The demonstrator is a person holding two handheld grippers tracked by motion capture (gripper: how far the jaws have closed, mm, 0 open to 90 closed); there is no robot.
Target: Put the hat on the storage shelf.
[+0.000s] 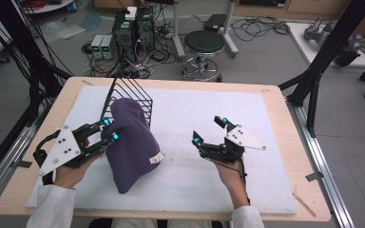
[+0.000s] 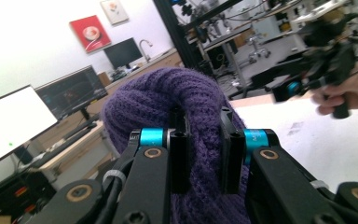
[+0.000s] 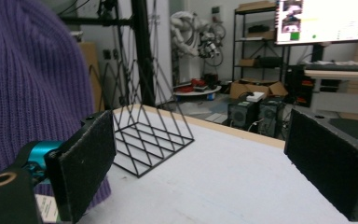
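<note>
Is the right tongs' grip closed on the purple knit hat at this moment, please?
No, the right tongs stand wide open above the table, apart from the hat.

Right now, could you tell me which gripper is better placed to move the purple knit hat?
Left: the left gripper is shut on the purple knit hat, while the right gripper is open, apart from it.

knit hat (image 1: 132, 142) before wire rack (image 1: 132, 97), on white mat (image 1: 209, 114), left of centre

hat (image 3: 23, 70) cut off at left edge, rack (image 1: 140, 97) partly hidden behind hat
</note>
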